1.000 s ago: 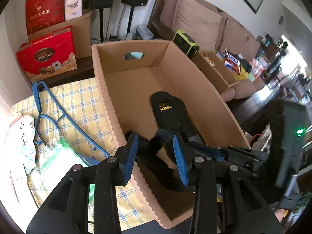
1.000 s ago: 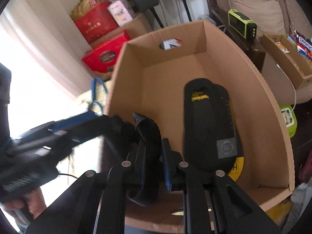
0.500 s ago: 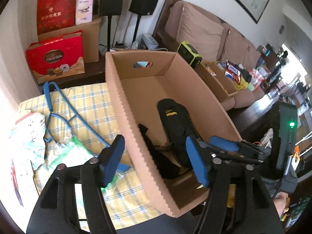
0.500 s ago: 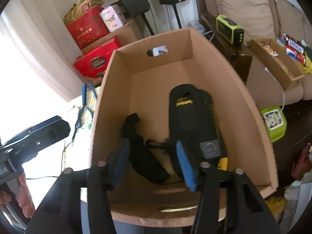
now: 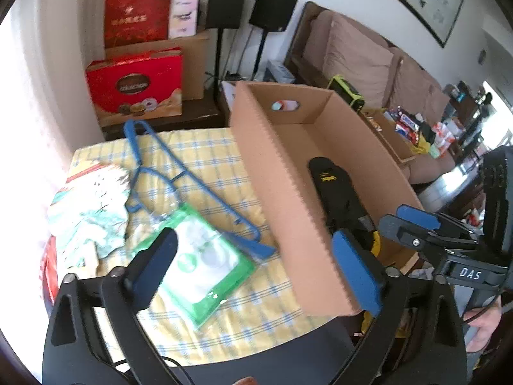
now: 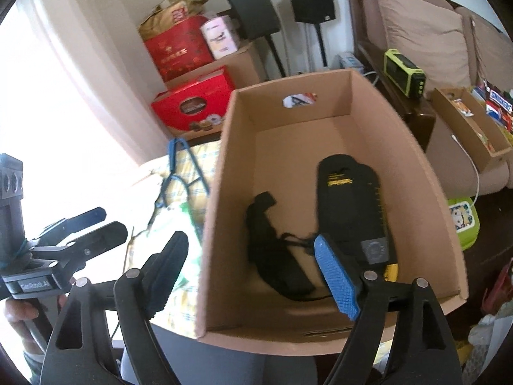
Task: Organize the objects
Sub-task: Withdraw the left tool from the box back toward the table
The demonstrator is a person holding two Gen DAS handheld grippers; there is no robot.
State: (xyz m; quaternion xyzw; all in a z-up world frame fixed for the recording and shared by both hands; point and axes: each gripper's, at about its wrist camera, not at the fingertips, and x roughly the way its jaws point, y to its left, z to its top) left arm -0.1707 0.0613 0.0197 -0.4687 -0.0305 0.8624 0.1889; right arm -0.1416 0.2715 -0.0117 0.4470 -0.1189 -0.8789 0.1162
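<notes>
An open cardboard box (image 6: 320, 96) stands on a yellow checked cloth (image 5: 218, 160). Inside it lie a black strap (image 6: 275, 256) and a flat black case with yellow lettering (image 6: 349, 202), whose end also shows in the left wrist view (image 5: 340, 189). My right gripper (image 6: 253, 263) hovers above the box's near end, its jaws opening, with nothing gripped. My left gripper (image 5: 256, 266) is over the cloth at the box's left wall (image 5: 279, 186), its jaws opening wide and empty. A green packet (image 5: 205, 256) and a blue hanger (image 5: 179, 173) lie under it.
Pale paper packets (image 5: 89, 205) lie at the cloth's left edge. Red gift boxes (image 5: 134, 89) and speakers on stands (image 5: 272, 9) stand behind. A sofa (image 6: 416, 32), a green radio (image 6: 404, 70) and a snack box (image 6: 468, 122) are to the right.
Both grippers opened and let go of the black strap, which now lies in the box. The left one moved left, out over the cloth. The right one drew back and up.
</notes>
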